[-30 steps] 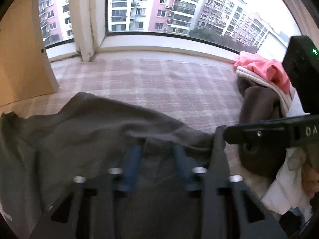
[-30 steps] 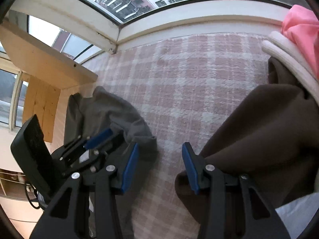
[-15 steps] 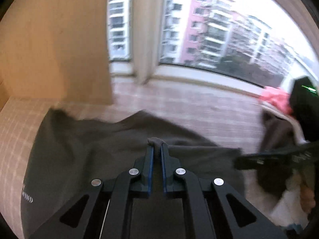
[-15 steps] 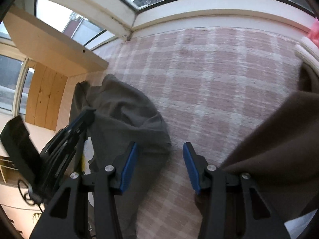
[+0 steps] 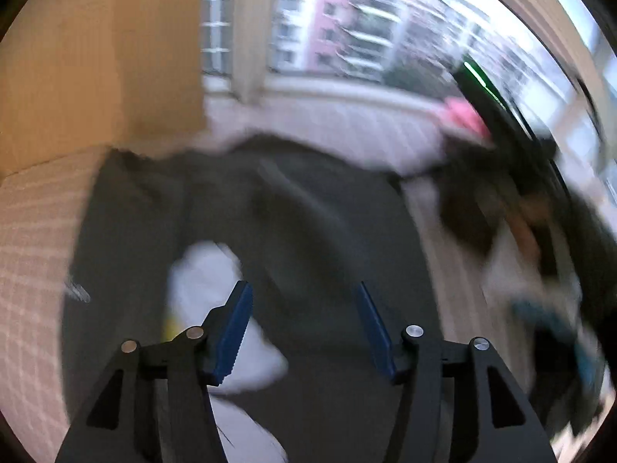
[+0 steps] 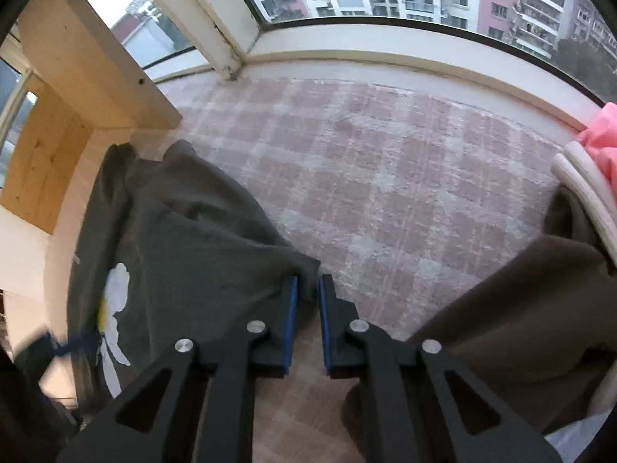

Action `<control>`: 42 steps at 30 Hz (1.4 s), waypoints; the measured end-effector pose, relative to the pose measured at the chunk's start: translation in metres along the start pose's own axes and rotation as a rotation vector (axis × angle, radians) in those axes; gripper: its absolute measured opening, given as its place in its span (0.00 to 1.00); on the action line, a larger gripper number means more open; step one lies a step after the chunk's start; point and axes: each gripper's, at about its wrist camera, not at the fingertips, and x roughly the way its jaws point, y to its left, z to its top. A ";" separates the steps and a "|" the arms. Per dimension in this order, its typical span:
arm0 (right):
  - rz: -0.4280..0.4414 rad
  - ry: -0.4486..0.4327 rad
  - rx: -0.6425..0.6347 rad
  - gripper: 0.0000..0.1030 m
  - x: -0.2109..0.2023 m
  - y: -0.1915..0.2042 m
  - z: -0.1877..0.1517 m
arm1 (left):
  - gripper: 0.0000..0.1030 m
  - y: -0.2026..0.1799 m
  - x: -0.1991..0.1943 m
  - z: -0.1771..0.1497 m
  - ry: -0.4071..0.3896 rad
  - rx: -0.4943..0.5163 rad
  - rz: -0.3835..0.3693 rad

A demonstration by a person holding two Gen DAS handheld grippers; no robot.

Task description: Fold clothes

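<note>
Folding has barely begun: grey shirt (image 6: 185,239) sprawls unfolded (daisy print up) at the checked mat's (image 6: 385,177) left edge; right gripper (image 6: 307,289) closes on its corner, left gripper (image 5: 300,301) opens, empty.

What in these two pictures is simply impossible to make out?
- Left wrist view: motion blur smears the clothes pile at the right; its separate garments cannot be told apart.
- Left wrist view: the small print on the grey shirt is blurred, unreadable.
- Right wrist view: the brown garment and pink cloth run past the picture's right edge.
- Right wrist view: the flower print is blurred at its lower part.
</note>
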 end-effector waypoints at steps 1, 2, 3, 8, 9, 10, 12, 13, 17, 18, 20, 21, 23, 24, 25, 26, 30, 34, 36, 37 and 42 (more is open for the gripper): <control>-0.015 0.000 0.009 0.25 -0.004 0.002 -0.002 | 0.52 -0.006 0.002 -0.011 0.019 0.005 -0.011; -0.030 -0.001 0.019 0.30 -0.009 0.003 -0.004 | 0.48 -0.012 0.004 -0.020 0.035 0.007 -0.021; -0.043 -0.002 0.026 0.30 -0.013 0.005 -0.007 | 0.48 -0.016 0.004 -0.028 0.045 0.004 -0.036; 0.028 0.044 0.029 0.47 -0.020 0.015 -0.023 | 0.48 -0.044 0.005 -0.061 0.071 0.033 -0.099; 0.043 0.064 0.052 0.47 -0.015 0.012 -0.024 | 0.48 -0.047 0.008 -0.062 0.069 0.027 -0.104; 0.057 0.082 0.073 0.47 -0.011 0.010 -0.024 | 0.48 -0.049 0.010 -0.062 0.071 0.014 -0.118; 0.076 0.069 0.102 0.48 -0.006 0.005 -0.022 | 0.48 -0.053 0.016 -0.062 0.072 -0.007 -0.139; 0.095 0.057 0.113 0.48 -0.006 0.004 -0.021 | 0.48 -0.055 0.018 -0.060 0.065 -0.010 -0.132; 0.120 0.060 0.122 0.48 -0.005 0.005 -0.017 | 0.48 -0.051 0.028 -0.050 0.038 -0.069 -0.154; 0.114 0.060 0.112 0.48 -0.005 0.006 -0.016 | 0.43 -0.050 0.030 -0.048 0.036 -0.090 -0.176; 0.112 0.059 0.095 0.46 -0.006 0.009 -0.014 | 0.30 -0.051 0.032 -0.045 0.029 -0.115 -0.203; 0.111 0.048 0.078 0.43 -0.007 0.010 -0.012 | 0.25 -0.052 0.032 -0.045 0.023 -0.120 -0.209; 0.091 0.050 0.061 0.10 -0.005 0.011 -0.010 | 0.16 -0.052 0.030 -0.045 0.003 -0.146 -0.230; 0.090 0.051 0.057 0.09 -0.006 0.009 -0.007 | 0.14 -0.052 0.028 -0.045 -0.010 -0.163 -0.243; 0.090 0.051 0.053 0.09 -0.007 0.007 -0.004 | 0.14 -0.053 0.025 -0.044 -0.027 -0.178 -0.263; 0.087 0.051 0.047 0.09 -0.009 0.005 -0.002 | 0.14 -0.055 0.021 -0.043 -0.051 -0.184 -0.293; -0.009 0.016 0.011 0.09 -0.014 -0.001 0.006 | 0.16 -0.074 0.022 -0.040 -0.067 -0.125 -0.335; -0.067 0.054 0.033 0.15 -0.003 -0.008 0.007 | 0.16 -0.075 0.038 -0.041 0.026 -0.122 -0.344; -0.066 0.019 0.026 0.16 -0.015 -0.004 0.001 | 0.16 -0.068 0.026 -0.045 0.047 -0.122 -0.366; -0.056 -0.004 0.010 0.16 -0.024 0.000 -0.003 | 0.21 -0.062 0.011 -0.049 0.026 -0.104 -0.353; 0.059 0.056 -0.118 0.16 -0.042 0.037 -0.042 | 0.29 -0.010 -0.055 -0.084 -0.011 -0.071 -0.205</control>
